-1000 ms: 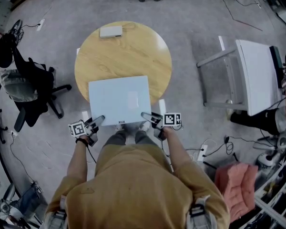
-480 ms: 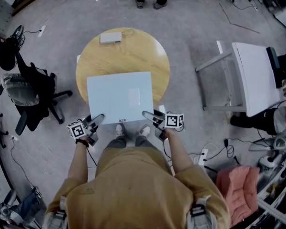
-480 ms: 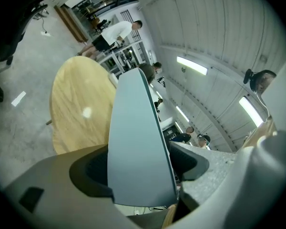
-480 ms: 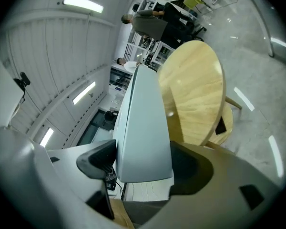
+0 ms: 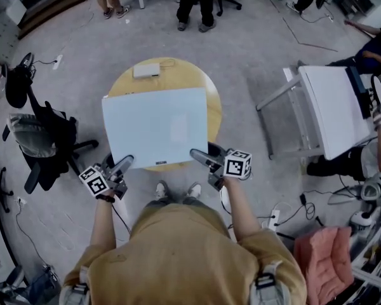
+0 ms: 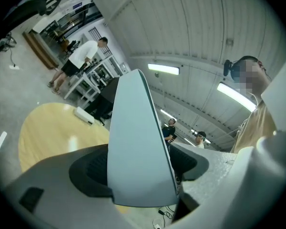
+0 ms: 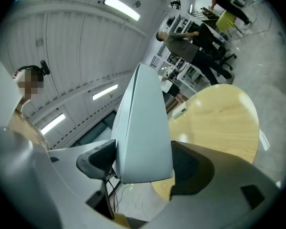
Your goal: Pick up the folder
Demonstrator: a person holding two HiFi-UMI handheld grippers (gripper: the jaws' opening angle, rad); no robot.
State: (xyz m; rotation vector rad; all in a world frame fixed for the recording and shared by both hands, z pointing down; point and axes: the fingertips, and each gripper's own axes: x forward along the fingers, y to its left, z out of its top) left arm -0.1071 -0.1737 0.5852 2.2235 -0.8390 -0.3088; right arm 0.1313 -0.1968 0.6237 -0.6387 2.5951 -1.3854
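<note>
Passage beside the round bench [image 5: 184, 78] is narrowed by a black office chair [image 5: 51, 135] at left and a white bench [image 5: 333, 107] at right, and its far edge is occupied by a small white box [image 5: 145, 70].

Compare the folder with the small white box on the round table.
The folder is wide and pale blue-grey; the white box is far smaller. The folder is clamped at its near corners by the left gripper and right gripper; the box lies untouched at the table's far edge. Both are light-coloured rectangles.
</note>
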